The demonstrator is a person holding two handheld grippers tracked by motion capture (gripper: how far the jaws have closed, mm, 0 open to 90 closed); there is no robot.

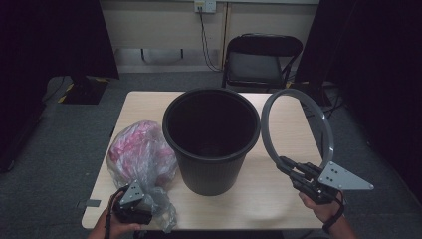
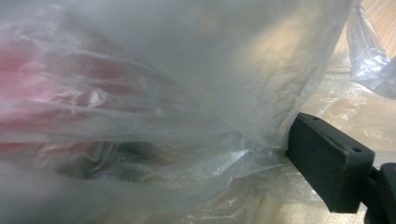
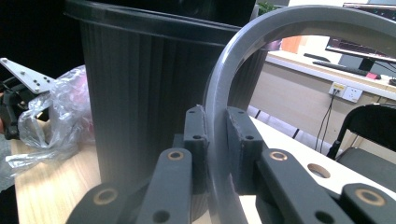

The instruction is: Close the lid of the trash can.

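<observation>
— While our right gripper (image 1: 287, 166) is clamping the ring (image 1: 296, 121) upright at right, where's the bag (image 1: 141, 154)?
— Lower left, beside the bin (image 1: 211, 139); our left gripper (image 1: 144, 199) is buried in it, grip unclear, probably readying the bin's liner.

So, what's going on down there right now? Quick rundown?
Right gripper shut on grey ring, held upright beside the bin. Left gripper at the plastic bag; grip unclear. Bin mouth unobstructed.
</observation>
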